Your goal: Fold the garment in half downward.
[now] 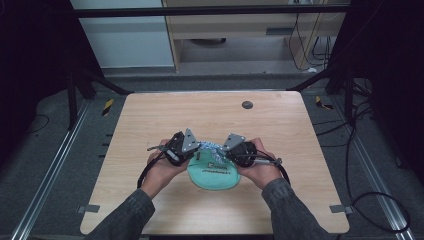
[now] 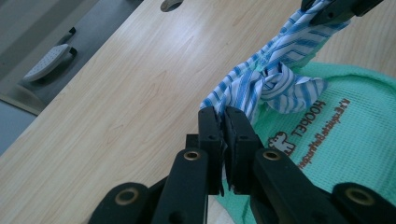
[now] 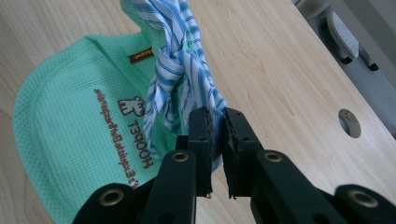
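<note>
A mint-green waffle bib (image 1: 215,176) with brown lettering lies flat on the wooden table (image 1: 150,115), near the front middle. Its blue-and-white striped ties (image 1: 212,147) are knotted together above its top edge. My left gripper (image 1: 199,146) is shut on one tie end, and in the left gripper view the jaws (image 2: 223,115) pinch the striped cloth (image 2: 275,79) beside the bib (image 2: 345,140). My right gripper (image 1: 223,150) is shut on the other end. Its own view has the pinch point (image 3: 217,117) just below the knot (image 3: 180,70), with the bib (image 3: 70,116) to the left. The right gripper's jaws (image 2: 336,10) also appear far off in the left gripper view.
A round cable hole (image 1: 247,104) sits near the table's far edge, also seen as a hole (image 3: 349,122) in the right gripper view. Bare wood surrounds the bib on all sides. Cables (image 1: 370,200) trail on the floor to the right. A grey footrest (image 2: 49,58) lies beyond the table edge.
</note>
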Available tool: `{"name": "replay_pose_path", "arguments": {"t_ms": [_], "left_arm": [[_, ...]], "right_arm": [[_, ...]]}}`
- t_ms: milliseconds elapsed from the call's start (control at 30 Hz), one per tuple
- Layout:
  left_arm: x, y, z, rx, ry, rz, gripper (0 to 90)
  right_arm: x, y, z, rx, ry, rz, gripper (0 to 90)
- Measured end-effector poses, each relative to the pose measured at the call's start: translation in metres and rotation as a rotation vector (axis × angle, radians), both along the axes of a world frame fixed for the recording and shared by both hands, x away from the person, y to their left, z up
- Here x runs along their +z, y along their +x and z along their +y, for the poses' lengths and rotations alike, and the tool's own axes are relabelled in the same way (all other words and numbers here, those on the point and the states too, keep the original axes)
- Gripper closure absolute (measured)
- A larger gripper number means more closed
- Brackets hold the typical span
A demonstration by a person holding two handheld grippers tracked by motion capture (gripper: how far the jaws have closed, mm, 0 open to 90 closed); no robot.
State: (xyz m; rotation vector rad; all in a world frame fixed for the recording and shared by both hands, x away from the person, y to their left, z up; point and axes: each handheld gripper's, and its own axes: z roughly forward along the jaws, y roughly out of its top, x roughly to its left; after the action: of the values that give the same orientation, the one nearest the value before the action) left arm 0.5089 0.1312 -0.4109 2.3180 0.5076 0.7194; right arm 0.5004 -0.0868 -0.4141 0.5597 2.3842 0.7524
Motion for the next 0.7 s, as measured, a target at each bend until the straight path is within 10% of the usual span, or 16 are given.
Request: {"name": "replay_pose_path", "arguments": {"t_ms": [700], "left_arm": [[-0.017,-0.024,0.010,-0.036,-0.005,0.038,86.3]], "right_arm": [[-0.020,-0.024,0.002,0.050,-0.013,0.001,82.0]]}}
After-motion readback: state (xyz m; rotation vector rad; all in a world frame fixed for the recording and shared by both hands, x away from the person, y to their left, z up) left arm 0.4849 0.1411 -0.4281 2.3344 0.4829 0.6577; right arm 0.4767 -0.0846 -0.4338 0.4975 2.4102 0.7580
